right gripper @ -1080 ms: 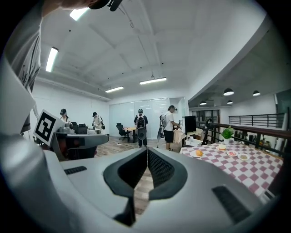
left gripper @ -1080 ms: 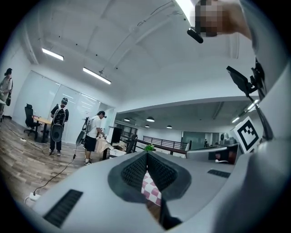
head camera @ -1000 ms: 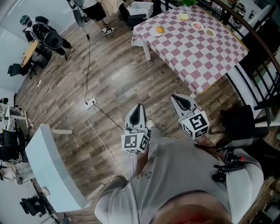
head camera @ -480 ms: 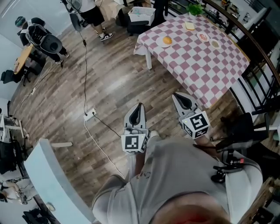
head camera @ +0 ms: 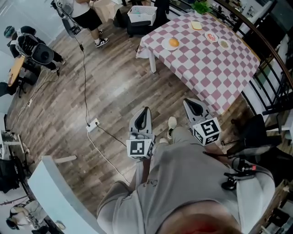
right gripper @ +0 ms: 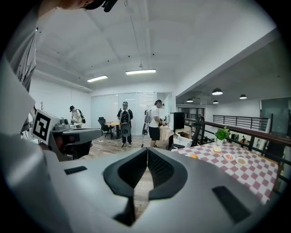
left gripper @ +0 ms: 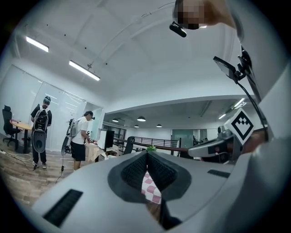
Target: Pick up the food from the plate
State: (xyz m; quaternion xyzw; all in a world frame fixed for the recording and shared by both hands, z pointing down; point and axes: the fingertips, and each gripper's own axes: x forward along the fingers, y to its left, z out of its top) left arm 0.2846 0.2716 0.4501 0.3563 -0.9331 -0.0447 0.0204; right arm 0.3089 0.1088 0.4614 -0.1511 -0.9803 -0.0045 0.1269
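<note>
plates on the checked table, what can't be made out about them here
- Head view: what lies on the small plates is too small to name.
- Left gripper view: the left gripper hides the table bar one strip; no plates show.
- Right gripper view: the right gripper covers the table's near edge; the plates look tiny.

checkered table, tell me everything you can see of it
The table is rectangular, draped in a pink-and-white checkered cloth that hangs over its edges; one white leg shows below. It stands on the wood floor beside a dark railing. On it sit a bun on a plate, a bread slice, two small dishes and a green plant.
</note>
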